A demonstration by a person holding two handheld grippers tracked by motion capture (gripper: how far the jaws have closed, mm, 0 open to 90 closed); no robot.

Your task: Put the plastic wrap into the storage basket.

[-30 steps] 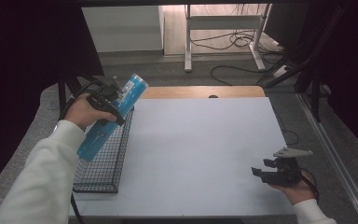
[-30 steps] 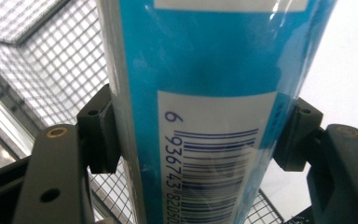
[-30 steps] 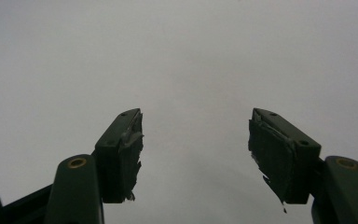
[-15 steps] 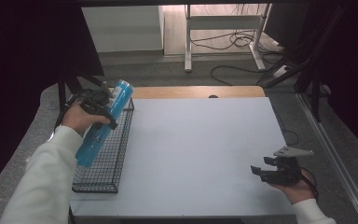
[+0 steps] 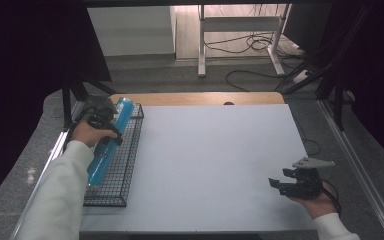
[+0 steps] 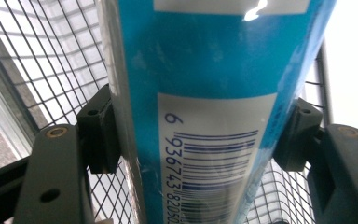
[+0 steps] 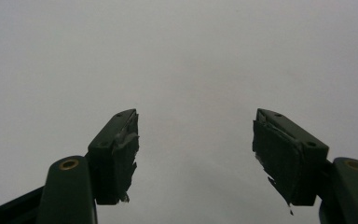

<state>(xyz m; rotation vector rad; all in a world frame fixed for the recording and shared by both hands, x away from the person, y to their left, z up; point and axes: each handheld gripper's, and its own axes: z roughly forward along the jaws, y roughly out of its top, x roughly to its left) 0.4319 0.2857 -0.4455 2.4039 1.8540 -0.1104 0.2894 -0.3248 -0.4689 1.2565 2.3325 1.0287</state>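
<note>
High view: fixed above the near edge of the white table, facing forward and down — whole tabletop, wire basket at left, floor beyond.

Left gripper view: rides the left gripper, looking along its jaws at very close range onto a blue tube with basket mesh behind; both also appear at the high view's left.

Right gripper view: rides the right gripper, facing bare tabletop close up — the surface shared with the high view's lower right.
</note>
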